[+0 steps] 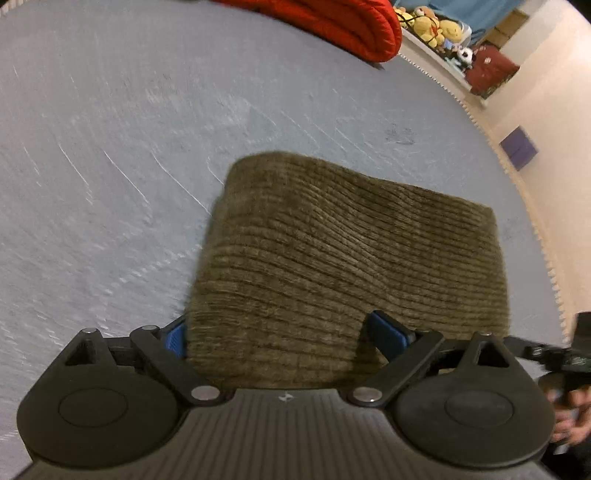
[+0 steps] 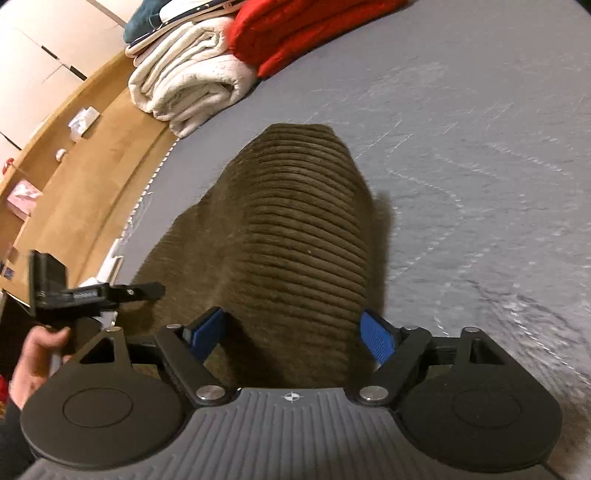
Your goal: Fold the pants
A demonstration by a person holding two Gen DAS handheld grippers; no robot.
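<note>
The brown corduroy pants lie folded into a thick block on the grey mattress. My left gripper is open, its blue pads spread wide on either side of the block's near edge; the cloth covers part of the left pad. In the right wrist view the pants rise as a rounded fold. My right gripper is also open and straddles that fold's near end, with its pads apart from the cloth. A person's hand holds the left tool at the left edge.
A red blanket and folded white blankets are stacked at the far end of the mattress. Plush toys, a dark red bag and a purple box lie beyond the right edge. A wooden shelf runs beside the bed.
</note>
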